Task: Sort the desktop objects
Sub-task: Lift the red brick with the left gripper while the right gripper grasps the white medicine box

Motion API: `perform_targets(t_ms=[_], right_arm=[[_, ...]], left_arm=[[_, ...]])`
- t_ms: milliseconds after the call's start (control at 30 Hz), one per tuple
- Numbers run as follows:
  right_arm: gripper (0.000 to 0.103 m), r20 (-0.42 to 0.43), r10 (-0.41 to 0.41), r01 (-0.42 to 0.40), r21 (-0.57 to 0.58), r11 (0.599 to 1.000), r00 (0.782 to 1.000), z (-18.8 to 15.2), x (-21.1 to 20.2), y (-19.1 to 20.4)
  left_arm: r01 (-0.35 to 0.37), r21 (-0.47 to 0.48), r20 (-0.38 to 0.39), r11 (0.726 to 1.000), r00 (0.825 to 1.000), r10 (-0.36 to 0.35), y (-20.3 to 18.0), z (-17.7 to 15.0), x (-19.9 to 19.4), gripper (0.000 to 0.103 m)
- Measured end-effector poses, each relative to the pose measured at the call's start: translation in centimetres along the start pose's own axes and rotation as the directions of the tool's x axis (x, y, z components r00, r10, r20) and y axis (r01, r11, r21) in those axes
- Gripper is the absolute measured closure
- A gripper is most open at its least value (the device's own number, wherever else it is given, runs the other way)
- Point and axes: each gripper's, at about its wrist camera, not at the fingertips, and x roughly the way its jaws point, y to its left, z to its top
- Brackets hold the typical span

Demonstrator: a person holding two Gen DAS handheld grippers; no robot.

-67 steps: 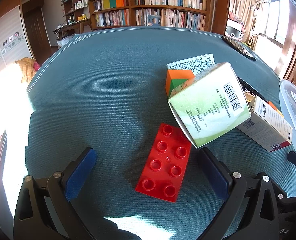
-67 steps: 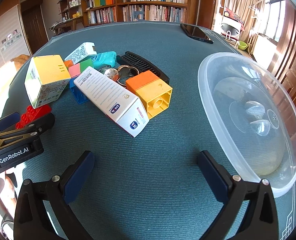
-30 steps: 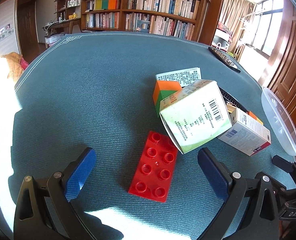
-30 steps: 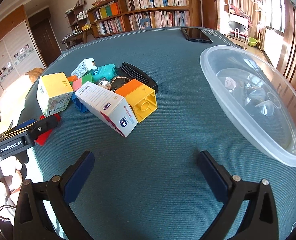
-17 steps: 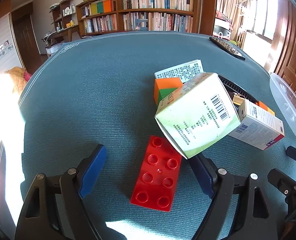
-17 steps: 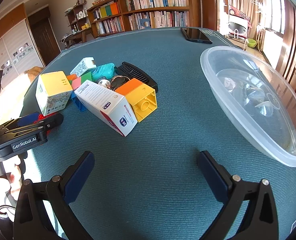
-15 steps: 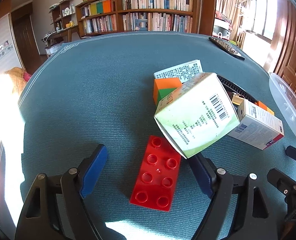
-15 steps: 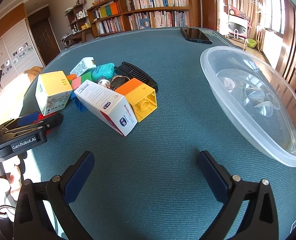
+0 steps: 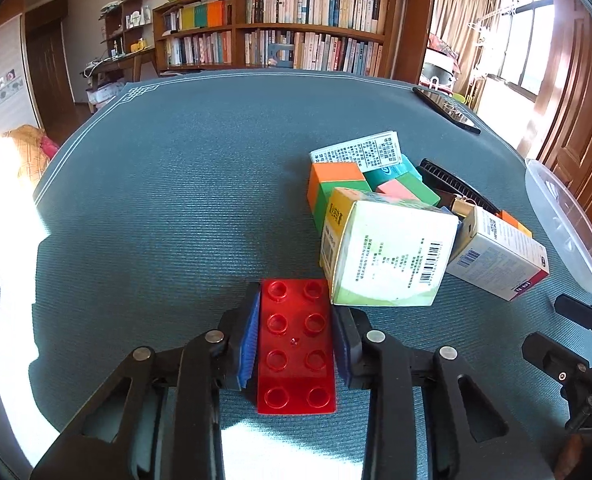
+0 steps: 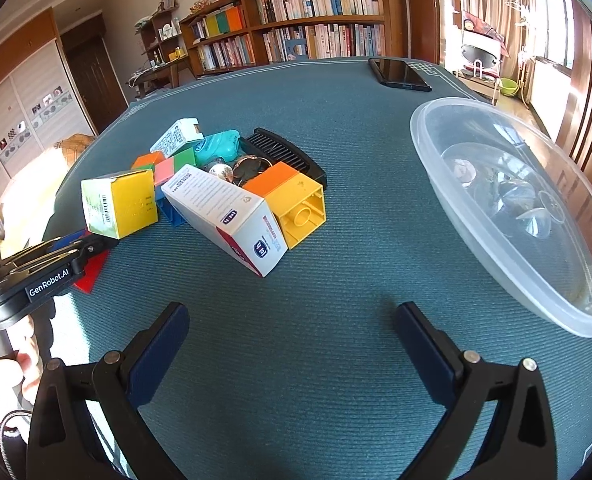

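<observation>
My left gripper (image 9: 295,320) is shut on a flat red brick (image 9: 295,340), its blue pads pressing both long sides; the brick rests on the blue-green table mat. It also shows in the right wrist view (image 10: 92,270) under the left gripper (image 10: 76,248). A green and yellow carton (image 9: 384,252) touches the brick's far right corner. Behind it lies a pile: an orange and green block (image 9: 328,188), a white and red medicine box (image 9: 496,258), a yellow and orange block (image 10: 296,204), a teal case (image 10: 216,146), a black comb (image 10: 284,156). My right gripper (image 10: 292,332) is open and empty.
A clear plastic bowl (image 10: 508,204) sits at the right of the table. A black phone (image 10: 398,74) lies at the far edge. The table mat (image 9: 196,168) stretches left of the pile. Bookshelves stand behind the table.
My left gripper has moved forward and closed on the red brick, turning it square to the fingers. The carton now sits straighter. The right gripper has stayed in place.
</observation>
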Motion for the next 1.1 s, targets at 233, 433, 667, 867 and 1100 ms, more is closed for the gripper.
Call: perform_targets(t_ms=[233, 433, 667, 867, 1100], right_arm=[[0.010, 0.090, 0.038, -0.033, -0.057, 0.998, 0.995, 1.3, -1.5, 2.0], [0.030, 0.120, 0.056, -0.048, -0.073, 0.996, 0.991, 3.0, -1.4, 2.8], [0.042, 0.094, 0.083, -0.076, -0.082, 0.994, 0.992, 3.3, -0.3, 3.2], [0.045, 0.063, 0.105, -0.097, -0.126, 0.987, 0.992, 2.1, -0.4, 3.8], [0.045, 0.018, 0.115, -0.112, -0.125, 0.986, 0.993, 2.5, 1.7, 4.0]], left_arm=[[0.019, -0.030, 0.004, 0.999, 1.000, -0.019, 0.9, -0.3, -0.9, 0.069], [0.014, -0.054, 0.020, 0.998, 1.000, -0.013, 1.6, -0.4, -2.0, 0.069], [0.019, -0.089, 0.032, 0.996, 0.999, -0.017, 2.6, -0.4, -3.1, 0.069], [0.030, -0.089, 0.028, 0.996, 0.999, -0.028, 2.3, -0.2, -3.0, 0.069], [0.047, -0.066, 0.039, 0.997, 0.998, -0.045, 1.5, -0.2, -3.6, 0.069]])
